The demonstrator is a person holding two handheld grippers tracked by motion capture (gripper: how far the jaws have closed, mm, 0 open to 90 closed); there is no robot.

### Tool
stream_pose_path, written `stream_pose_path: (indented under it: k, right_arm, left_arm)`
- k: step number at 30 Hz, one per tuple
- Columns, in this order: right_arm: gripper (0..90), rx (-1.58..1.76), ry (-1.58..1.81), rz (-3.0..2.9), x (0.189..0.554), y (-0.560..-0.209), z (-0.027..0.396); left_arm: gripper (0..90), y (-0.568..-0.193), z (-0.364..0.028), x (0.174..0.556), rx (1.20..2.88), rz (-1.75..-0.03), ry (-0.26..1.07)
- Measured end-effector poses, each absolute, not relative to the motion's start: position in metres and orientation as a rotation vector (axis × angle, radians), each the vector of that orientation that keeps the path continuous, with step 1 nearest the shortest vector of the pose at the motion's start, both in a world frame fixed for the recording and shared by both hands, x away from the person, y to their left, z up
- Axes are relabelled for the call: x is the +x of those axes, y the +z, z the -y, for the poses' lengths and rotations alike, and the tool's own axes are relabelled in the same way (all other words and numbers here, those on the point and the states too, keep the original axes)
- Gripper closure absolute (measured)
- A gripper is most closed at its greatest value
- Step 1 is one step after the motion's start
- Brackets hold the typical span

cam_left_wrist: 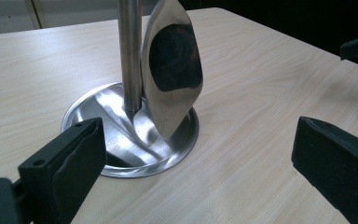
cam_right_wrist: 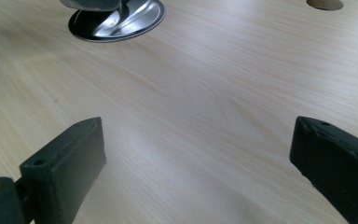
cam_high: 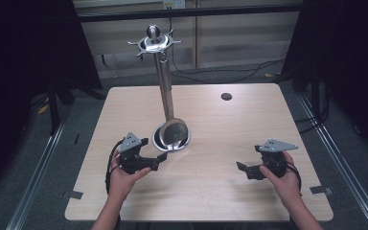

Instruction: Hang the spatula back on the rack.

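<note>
Your left tongs [cam_high: 159,160] stand wide open with nothing between the jaws, low over the tabletop [cam_high: 211,191], and they point at the ladle bowl [cam_left_wrist: 172,65] straight ahead of them, just beyond the jaw tips. The ladle [cam_high: 168,96] hangs from the hook crown [cam_high: 154,44] at the top of the stand's post [cam_left_wrist: 129,51], so its long axis runs near upright, handle against the post and bowl down at the base dish [cam_left_wrist: 98,140]. From the left gripper view the bowl sits edge-on and slightly tilted, its lower rim touching or all but touching the dish; which, you cannot tell. Your right tongs [cam_high: 243,168] are also open and empty, well apart from the stand, which lies ahead and off to their left; the left hand [cam_high: 124,179] is clearly the nearer. Everything on the stand is polished steel: mirror-bright, smooth, probably slippery. The bowl is a thin oval shell, the post a plain round tube, the dish shallow with a raised rim. The tabletop is pale wood grain, matte, with a round cable hole [cam_high: 226,97] far beyond.
</note>
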State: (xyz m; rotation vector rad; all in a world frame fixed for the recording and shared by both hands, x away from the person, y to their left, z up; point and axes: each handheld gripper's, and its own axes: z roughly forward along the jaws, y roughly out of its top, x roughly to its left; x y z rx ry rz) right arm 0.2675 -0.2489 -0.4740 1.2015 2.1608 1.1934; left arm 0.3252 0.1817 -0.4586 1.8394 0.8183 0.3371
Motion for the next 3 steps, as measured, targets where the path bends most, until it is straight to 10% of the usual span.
stream_pose_path:
  k: [3]
  right_arm:
    - [3.2,1.18,1.167,-2.169,0.2666,-0.4742,0.2484]
  left_arm:
    - [3.1,-0.457,-0.1812,0.3255,1.842,-0.812,0.339]
